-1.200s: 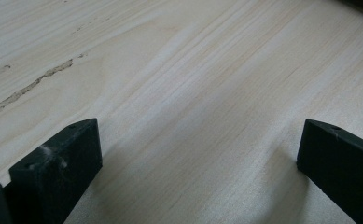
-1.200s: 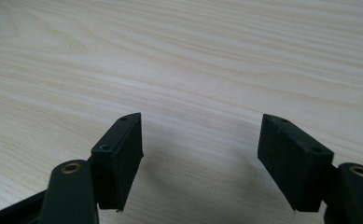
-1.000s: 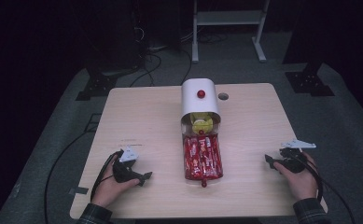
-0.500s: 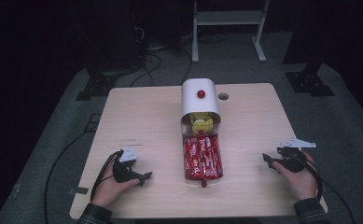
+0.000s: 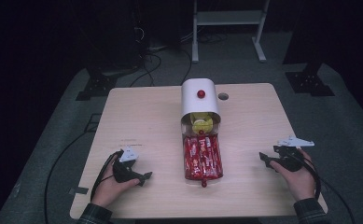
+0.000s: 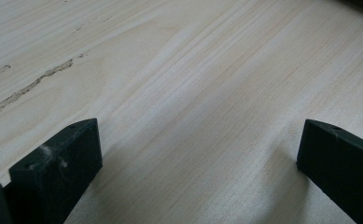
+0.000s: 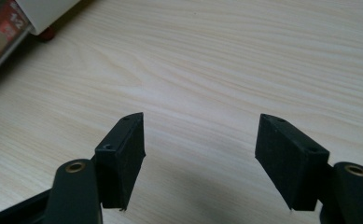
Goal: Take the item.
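Note:
A white dispenser point(image 5: 199, 100) with a red knob stands at the middle of the wooden table point(image 5: 142, 126); its drawer point(image 5: 202, 158) is pulled out toward me and holds red snack packets. Yellow packets show inside its mouth. My left gripper point(image 5: 146, 177) rests on the table at the near left, jaws wide apart with bare wood between them point(image 6: 198, 154). My right gripper point(image 5: 262, 157) lies at the near right, pointing left toward the drawer, jaws apart over bare wood point(image 7: 200, 140). A corner of the drawer point(image 7: 2, 39) shows at the top left of the right gripper view.
A round cable hole point(image 5: 223, 96) sits in the table right of the dispenser. A white metal stand point(image 5: 228, 28) and black stand bases point(image 5: 310, 81) are on the grey floor beyond the table. Cables trail off the near left edge.
My right gripper has shifted slightly left toward the drawer. The left gripper has not moved.

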Motion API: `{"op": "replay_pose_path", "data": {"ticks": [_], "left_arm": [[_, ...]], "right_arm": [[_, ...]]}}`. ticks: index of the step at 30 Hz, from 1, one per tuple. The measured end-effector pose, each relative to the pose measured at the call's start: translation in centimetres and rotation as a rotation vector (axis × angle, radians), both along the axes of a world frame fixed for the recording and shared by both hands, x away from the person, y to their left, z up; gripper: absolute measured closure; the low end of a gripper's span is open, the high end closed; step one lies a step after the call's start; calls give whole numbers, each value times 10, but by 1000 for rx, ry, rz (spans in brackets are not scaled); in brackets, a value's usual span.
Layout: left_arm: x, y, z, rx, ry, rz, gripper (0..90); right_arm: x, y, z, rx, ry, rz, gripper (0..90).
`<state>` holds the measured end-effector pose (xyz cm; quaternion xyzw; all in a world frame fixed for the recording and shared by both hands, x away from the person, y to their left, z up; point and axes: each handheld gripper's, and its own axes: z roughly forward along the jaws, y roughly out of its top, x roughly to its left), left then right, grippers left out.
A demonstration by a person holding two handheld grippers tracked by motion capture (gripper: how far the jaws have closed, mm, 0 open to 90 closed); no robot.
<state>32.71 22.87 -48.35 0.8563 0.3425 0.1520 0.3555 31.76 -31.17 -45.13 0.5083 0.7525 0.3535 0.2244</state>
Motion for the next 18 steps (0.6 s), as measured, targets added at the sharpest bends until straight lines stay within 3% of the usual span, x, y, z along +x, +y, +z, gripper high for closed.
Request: {"op": "replay_pose_path", "data": {"ticks": [18], "left_arm": [[0, 0, 0, 4, 2, -2, 0]], "right_arm": [[1, 11, 15, 21, -34, 52, 316]]}}
